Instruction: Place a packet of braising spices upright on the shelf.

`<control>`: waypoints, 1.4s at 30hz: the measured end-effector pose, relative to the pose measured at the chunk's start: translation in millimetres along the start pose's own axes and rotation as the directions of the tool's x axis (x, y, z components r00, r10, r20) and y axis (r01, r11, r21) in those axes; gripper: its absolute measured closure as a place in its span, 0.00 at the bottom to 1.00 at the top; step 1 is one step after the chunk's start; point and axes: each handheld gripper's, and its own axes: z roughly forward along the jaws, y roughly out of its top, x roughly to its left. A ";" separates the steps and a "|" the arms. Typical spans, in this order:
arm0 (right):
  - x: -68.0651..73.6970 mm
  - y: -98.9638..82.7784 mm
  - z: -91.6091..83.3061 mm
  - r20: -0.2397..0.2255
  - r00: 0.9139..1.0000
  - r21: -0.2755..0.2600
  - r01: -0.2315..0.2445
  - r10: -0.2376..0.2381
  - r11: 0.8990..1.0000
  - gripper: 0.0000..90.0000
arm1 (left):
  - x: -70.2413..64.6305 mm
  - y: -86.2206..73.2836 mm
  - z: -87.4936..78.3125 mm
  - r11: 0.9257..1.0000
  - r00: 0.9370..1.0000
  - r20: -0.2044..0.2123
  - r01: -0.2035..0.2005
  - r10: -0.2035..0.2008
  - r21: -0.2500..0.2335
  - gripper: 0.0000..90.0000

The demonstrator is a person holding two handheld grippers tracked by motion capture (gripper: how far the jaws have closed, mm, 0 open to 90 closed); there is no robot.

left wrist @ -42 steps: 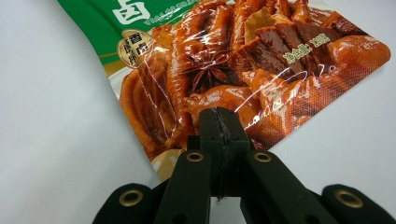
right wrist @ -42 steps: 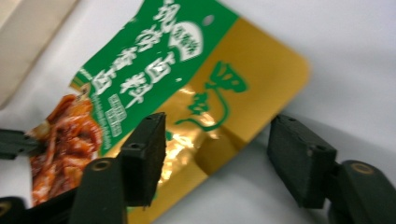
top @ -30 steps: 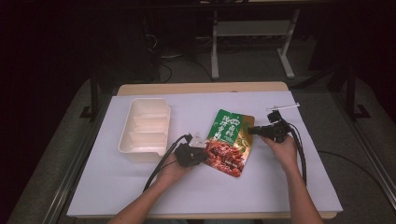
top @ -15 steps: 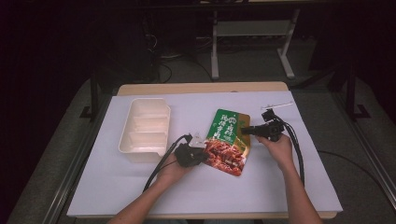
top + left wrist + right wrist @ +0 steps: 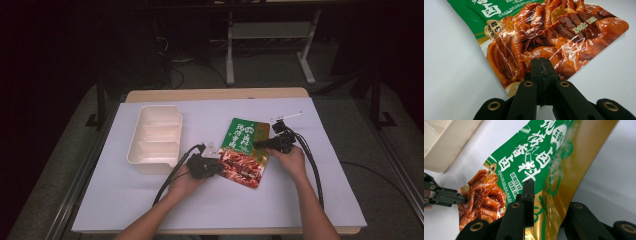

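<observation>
A sauce pouch (image 5: 245,152), green and gold with a picture of red braised meat, lies on the white table cover. My left gripper (image 5: 219,163) is shut on its lower left edge. In the left gripper view the two jaws (image 5: 541,62) meet on the rim of the pouch (image 5: 554,35). My right gripper (image 5: 258,144) reaches in over the gold right edge. In the right gripper view one jaw lies over the front of the pouch (image 5: 529,157) and the other is hidden behind it. These jaws have just been closing a little, but a gap still shows between them.
A cream tray (image 5: 155,135) with compartments stands left of the pouch; its corner also shows in the right gripper view (image 5: 446,142). A thin white stick (image 5: 287,116) lies behind the right gripper. The white cover (image 5: 310,200) has bare room in front and to the right.
My right gripper has moved left and down onto the pouch's right edge. The left gripper and the pouch have stayed in place.
</observation>
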 end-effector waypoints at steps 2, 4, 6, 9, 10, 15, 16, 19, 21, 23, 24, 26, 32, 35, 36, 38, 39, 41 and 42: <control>0.4 0.0 0.5 0.015 1.000 0.002 0.005 -0.005 1.000 0.92 | 0.7 -0.5 -0.1 1.000 1.000 0.003 0.014 -0.014 -0.004 1.00; 2.0 0.5 -0.4 0.028 0.999 -0.004 0.018 -0.018 1.000 0.97 | 1.5 -1.4 -0.3 1.000 1.000 0.011 0.028 -0.028 -0.010 0.99; 4.6 1.7 -3.0 0.039 0.999 -0.014 0.028 -0.027 1.000 0.98 | 2.4 -2.0 -0.7 0.999 0.999 0.023 0.040 -0.040 -0.012 0.97; 6.6 3.1 -6.4 0.035 0.999 -0.024 0.031 -0.031 0.999 0.98 | 3.0 -2.2 -1.9 0.998 0.997 0.060 0.057 -0.056 -0.013 0.91; 7.5 3.5 -7.5 0.033 0.999 -0.025 0.033 -0.032 0.999 0.98 | 2.6 -2.6 -3.8 0.999 0.996 0.073 0.051 -0.051 -0.009 0.89; 14.7 7.5 -14.1 0.027 0.998 -0.053 0.061 -0.060 0.997 0.99 | 1.0 -5.1 -14.7 0.997 0.994 0.096 0.053 -0.048 -0.052 0.84; 15.6 8.1 -15.2 0.023 0.998 -0.060 0.065 -0.064 0.996 0.99 | 0.7 -5.7 -16.6 0.996 0.994 0.103 0.053 -0.047 -0.065 0.82; 19.2 9.0 -19.2 0.014 0.997 -0.077 0.074 -0.073 0.994 0.99 | -2.1 -7.8 -21.6 0.995 0.993 0.111 0.042 -0.032 -0.090 0.76; 22.3 9.7 -21.7 0.010 0.997 -0.088 0.083 -0.082 0.993 0.99 | -4.7 -9.1 -23.6 0.995 0.993 0.121 0.025 -0.013 -0.102 0.72; 25.8 11.4 -24.0 0.010 0.996 -0.088 0.089 -0.088 0.992 0.99 | -9.0 -10.4 -26.1 0.993 0.993 0.122 0.007 0.008 -0.121 0.70; 27.9 12.8 -25.3 0.013 0.995 -0.089 0.103 -0.102 0.991 0.99 | -11.7 -10.8 -27.9 0.992 0.992 0.123 -0.003 0.020 -0.130 0.69; 34.3 16.3 -28.6 0.012 0.993 -0.097 0.122 -0.121 0.988 0.99 | -15.9 -11.3 -30.2 0.991 0.992 0.125 -0.010 0.027 -0.133 0.67; 49.4 24.9 -35.3 0.003 0.987 -0.106 0.158 -0.158 0.982 0.99 | -22.4 -17.0 -38.3 0.988 0.991 0.123 -0.025 0.044 -0.153 0.63; 57.4 29.4 -39.2 0.000 0.983 -0.115 0.181 -0.182 0.977 0.99 | -24.6 -22.1 -42.7 0.986 0.991 0.123 -0.025 0.046 -0.167 0.62; 60.7 30.9 -40.8 0.000 0.981 -0.120 0.190 -0.192 0.974 0.99 | -24.8 -23.7 -43.9 0.985 0.992 0.120 -0.029 0.050 -0.168 0.61; 66.2 33.6 -43.3 -0.002 0.979 -0.127 0.203 -0.205 0.971 0.99 | -26.0 -26.6 -45.8 0.985 0.992 0.121 -0.023 0.044 -0.169 0.60; 69.3 35.1 -44.3 -0.001 0.976 -0.129 0.214 -0.216 0.968 0.99 | -26.5 -28.1 -46.7 0.986 0.992 0.122 -0.021 0.042 -0.167 0.59; 75.5 37.7 -45.8 0.004 0.972 -0.130 0.232 -0.234 0.964 0.99 | -27.9 -30.3 -48.3 0.986 0.992 0.120 -0.022 0.042 -0.165 0.57; 78.1 38.8 -46.3 0.002 0.969 -0.131 0.243 -0.245 0.961 0.99 | -28.5 -31.4 -49.3 0.985 0.992 0.120 -0.024 0.044 -0.169 0.57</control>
